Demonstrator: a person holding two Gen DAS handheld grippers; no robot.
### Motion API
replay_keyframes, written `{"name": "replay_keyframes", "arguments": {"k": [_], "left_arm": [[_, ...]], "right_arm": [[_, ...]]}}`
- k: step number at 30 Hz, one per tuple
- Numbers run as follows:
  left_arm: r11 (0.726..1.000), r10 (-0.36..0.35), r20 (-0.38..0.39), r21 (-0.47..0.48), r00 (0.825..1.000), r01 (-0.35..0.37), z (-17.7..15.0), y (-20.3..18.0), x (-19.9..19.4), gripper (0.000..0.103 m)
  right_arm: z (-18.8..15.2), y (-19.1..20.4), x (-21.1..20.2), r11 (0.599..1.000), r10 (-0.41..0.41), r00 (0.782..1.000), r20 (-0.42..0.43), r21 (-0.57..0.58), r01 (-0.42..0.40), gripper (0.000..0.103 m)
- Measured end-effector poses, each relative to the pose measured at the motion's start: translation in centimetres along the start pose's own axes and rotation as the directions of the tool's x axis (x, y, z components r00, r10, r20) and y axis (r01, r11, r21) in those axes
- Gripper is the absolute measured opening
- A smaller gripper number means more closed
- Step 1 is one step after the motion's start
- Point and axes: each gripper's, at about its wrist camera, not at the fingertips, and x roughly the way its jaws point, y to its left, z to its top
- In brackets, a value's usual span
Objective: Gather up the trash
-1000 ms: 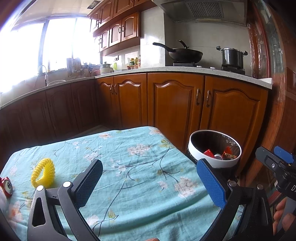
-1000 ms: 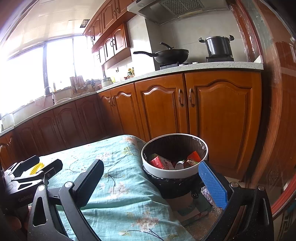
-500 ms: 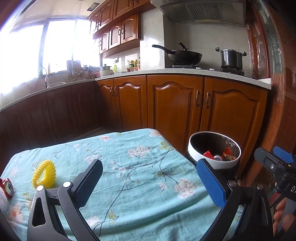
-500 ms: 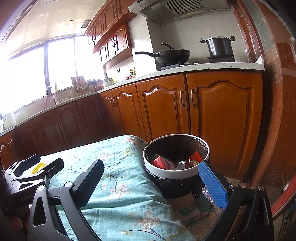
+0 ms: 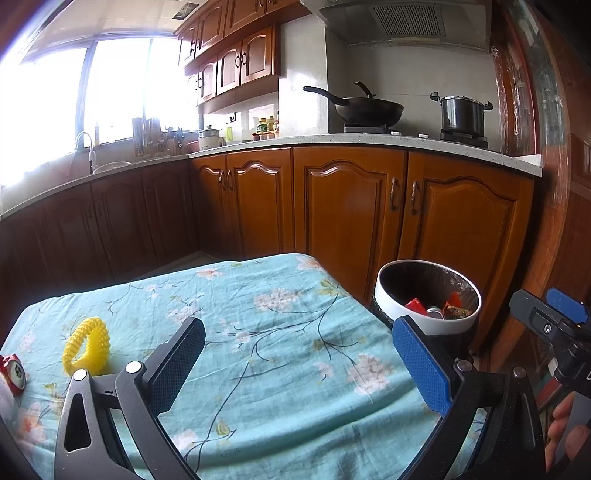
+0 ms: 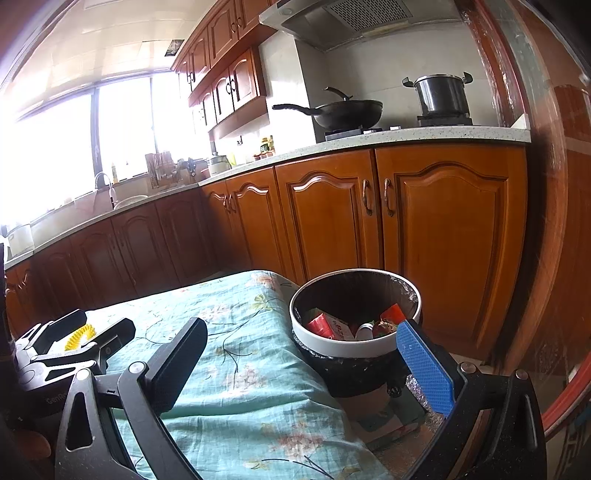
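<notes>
A run of reddish-brown wooden base cabinets [image 5: 351, 206] with arched door panels stands beyond the fingertips, topped by a pale speckled stone counter [image 5: 369, 142]. Matching wooden wall cabinets [image 5: 236, 61] hang above and left of the fingers. Far left, a wide window [image 5: 74, 99] floods the room with white glare over a curved metal tap [image 5: 86, 142]. Straight ahead and high, a grey range hood [image 5: 402, 20] sits over a black wok [image 5: 365, 109] and a dark lidded stockpot [image 5: 461, 114]. White wall tiles [image 5: 417, 77] back the stove. A dark red-brown wooden door frame [image 6: 532, 184] rises right of the fingers.
</notes>
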Motion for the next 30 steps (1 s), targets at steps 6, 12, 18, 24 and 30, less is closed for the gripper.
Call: {"name": "replay_keyframes", "arguments": {"k": [6,12,18,24,30], "left_arm": [[1.0,-0.001,-0.001,0.0,1.0,0.001,-0.02,0.08,0.05,0.102],[1.0,0.002,0.0,0.005,1.0,-0.002,-0.09,-0.07,0.08,0.102],[1.0,0.0,-0.003,0.005,1.0,0.0,-0.13,-0.11,0.12,0.102],[1.0,-0.001,-0.004,0.005,1.0,0.001,-0.15,-0.12,0.13,0.102],[1.0,0.001,-0.003,0.006,1.0,-0.001,-0.13,-0.17,0.11,0.102]], "right_arm": [[0.03,0.06,0.05,1.0,0.001,1.0,-0.001,0.002,-0.001,0.103],[0.01,-0.01,0.05,1.0,0.003,1.0,0.0,0.002,-0.003,0.103],[0.05,0.05,-0.03,1.0,0.003,1.0,0.004,0.004,-0.003,0.103],[0.04,-0.01,-0.05,1.0,0.003,1.0,0.0,0.005,-0.003,0.103],[0.12,0.0,-0.23,1.0,0.003,1.0,-0.003,0.01,-0.003,0.103]]}}
